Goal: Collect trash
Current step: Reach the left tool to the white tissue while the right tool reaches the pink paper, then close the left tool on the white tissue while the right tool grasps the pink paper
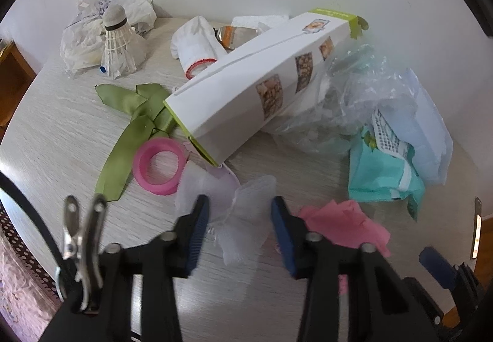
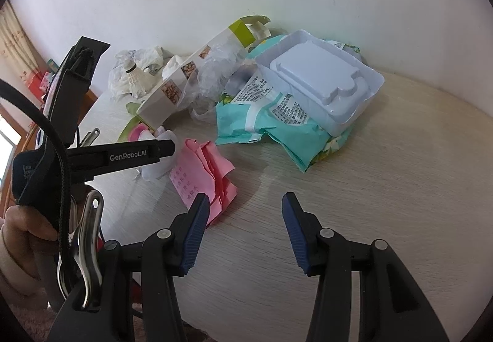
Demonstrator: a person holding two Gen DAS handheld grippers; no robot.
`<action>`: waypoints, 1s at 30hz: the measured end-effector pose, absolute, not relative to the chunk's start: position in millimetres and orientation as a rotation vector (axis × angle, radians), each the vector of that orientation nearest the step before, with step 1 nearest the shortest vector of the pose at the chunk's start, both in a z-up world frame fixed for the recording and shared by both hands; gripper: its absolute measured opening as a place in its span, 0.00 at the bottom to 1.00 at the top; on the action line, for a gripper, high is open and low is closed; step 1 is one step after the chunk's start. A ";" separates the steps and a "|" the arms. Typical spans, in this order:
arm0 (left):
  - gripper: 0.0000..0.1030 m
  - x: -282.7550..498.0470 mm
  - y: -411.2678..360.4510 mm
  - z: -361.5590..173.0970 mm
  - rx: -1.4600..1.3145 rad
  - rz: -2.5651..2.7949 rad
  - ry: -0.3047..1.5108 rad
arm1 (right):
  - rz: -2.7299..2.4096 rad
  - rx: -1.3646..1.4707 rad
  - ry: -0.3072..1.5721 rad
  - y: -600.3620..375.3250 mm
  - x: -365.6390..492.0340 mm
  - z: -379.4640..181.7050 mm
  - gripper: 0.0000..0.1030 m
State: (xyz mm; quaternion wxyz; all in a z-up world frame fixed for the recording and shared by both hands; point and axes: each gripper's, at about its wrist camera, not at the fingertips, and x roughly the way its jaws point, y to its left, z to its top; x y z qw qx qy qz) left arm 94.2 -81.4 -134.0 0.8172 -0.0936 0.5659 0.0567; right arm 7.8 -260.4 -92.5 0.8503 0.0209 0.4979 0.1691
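**Left claw poised around a wad of foam netting on a cluttered table**

The left gripper [image 1: 240, 212] was spread apart, gripping nothing. Between its blue pads [image 1: 197, 234] sat a crumpled piece of white foam netting [image 1: 243, 212], resting on the pale wood-grain table [image 1: 61, 132]; whether either pad touched it could not be told. The netting looked very light, soft and springy, so it would likely squash flat when pinched. A grip across its bunched middle seemed safer than one on a loose edge, which might slip out.

Just to the right of that claw lay crumpled pink paper [image 1: 342, 221], light and easily torn. Just ahead and to the left was a stiff-looking pink ring [image 1: 160, 166] on a limp green ribbon [image 1: 129, 138]. Further ahead, a long white carton [image 1: 255, 80] lay tilted over the clutter, likely light but bulky. Ahead to the right were clear plastic wrap [image 1: 354, 89] and a teal wrapper [image 1: 379, 169]. Far ahead on the left stood a shuttlecock [image 1: 117, 43] against wadded plastic.

The right gripper [image 2: 243, 218] also stood apart and unloaded, hovering over bare table, its left pad overlapping the pink paper in its view. A pale blue plastic tray [image 2: 320, 77] lay ahead of it.
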 end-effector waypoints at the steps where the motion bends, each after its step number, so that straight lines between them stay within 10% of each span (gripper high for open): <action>1: 0.31 93.9 -81.1 -134.3 -0.199 0.114 1.208 | 0.356 0.043 1.049 -260.0 7.9 -92.7 0.49; 30: 0.21 58.6 -41.4 -146.2 -0.224 0.033 1.262 | 0.438 -0.037 1.111 -206.0 35.8 -120.0 0.49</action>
